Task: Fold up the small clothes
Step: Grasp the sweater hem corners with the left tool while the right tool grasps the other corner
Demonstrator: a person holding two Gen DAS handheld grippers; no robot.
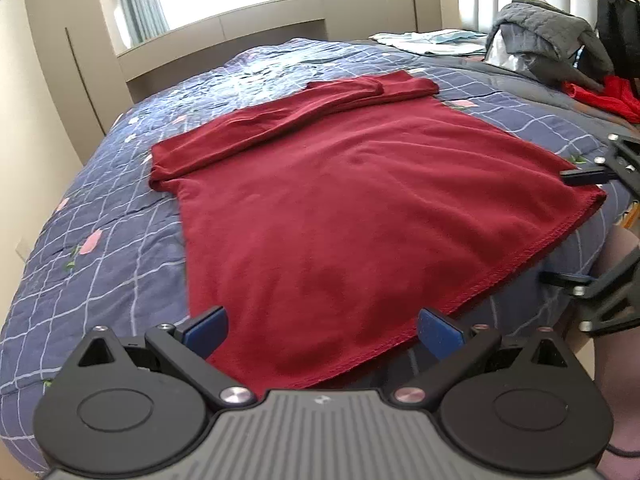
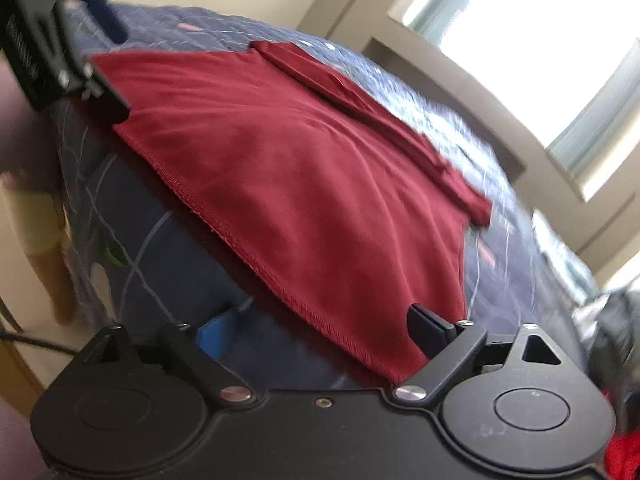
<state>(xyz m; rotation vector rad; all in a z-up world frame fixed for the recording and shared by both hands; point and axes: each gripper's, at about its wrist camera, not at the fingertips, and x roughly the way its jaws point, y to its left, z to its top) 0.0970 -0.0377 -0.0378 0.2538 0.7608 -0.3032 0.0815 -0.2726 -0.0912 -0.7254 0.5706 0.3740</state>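
Note:
A dark red garment [image 1: 340, 208] lies flat on the blue checked bedspread [image 1: 100, 248], its sleeve folded across the far part. Its stitched hem runs along the bed's near edge. My left gripper [image 1: 322, 330] is open, its blue pads on either side of the hem's left corner. My right gripper [image 2: 320, 334] is open at the hem's right corner, also seen in the left wrist view [image 1: 568, 228] with one finger above the cloth and one below. The garment also shows in the right wrist view [image 2: 300, 168]. The left gripper appears there at the upper left [image 2: 84, 32].
A grey jacket [image 1: 552, 36] and a bright red cloth [image 1: 608, 98] are piled at the bed's far right. Light folded clothes [image 1: 436, 42] lie near the headboard. A window ledge and wall run behind the bed. The person's leg is at the right.

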